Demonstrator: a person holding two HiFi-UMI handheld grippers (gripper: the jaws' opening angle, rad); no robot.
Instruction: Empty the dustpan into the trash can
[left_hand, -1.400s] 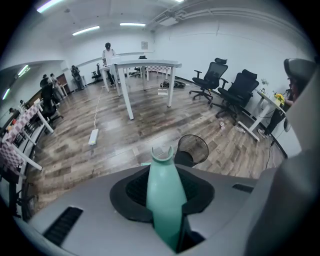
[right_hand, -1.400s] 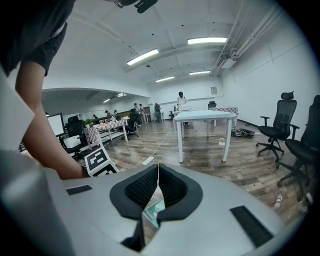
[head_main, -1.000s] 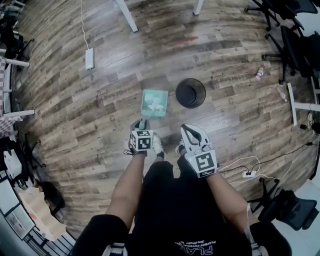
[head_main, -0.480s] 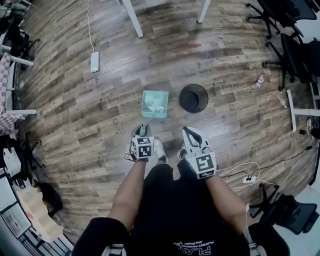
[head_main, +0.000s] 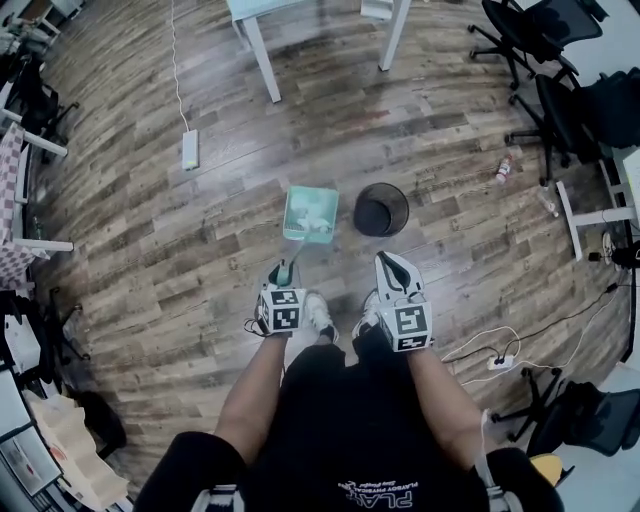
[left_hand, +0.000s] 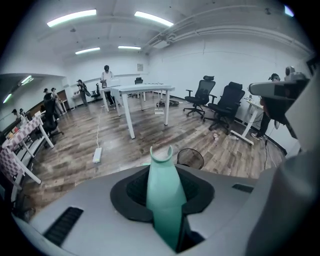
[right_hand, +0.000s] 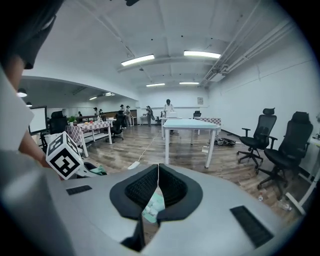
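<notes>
the left gripper (head_main: 283, 274) is clamped on the dustpan's (head_main: 310, 214) green handle (left_hand: 165, 200), which runs up between its jaws and out past their tips. the pan sits ahead of that gripper, open face up, with white scraps (head_main: 315, 222) in it. it is just left of the black trash can (head_main: 381, 210) (beside the rim, not over it) above the wood floor (head_main: 200, 250). the right gripper (head_main: 388, 262) hangs to the right, short of the can, its jaws closed together on nothing.
</notes>
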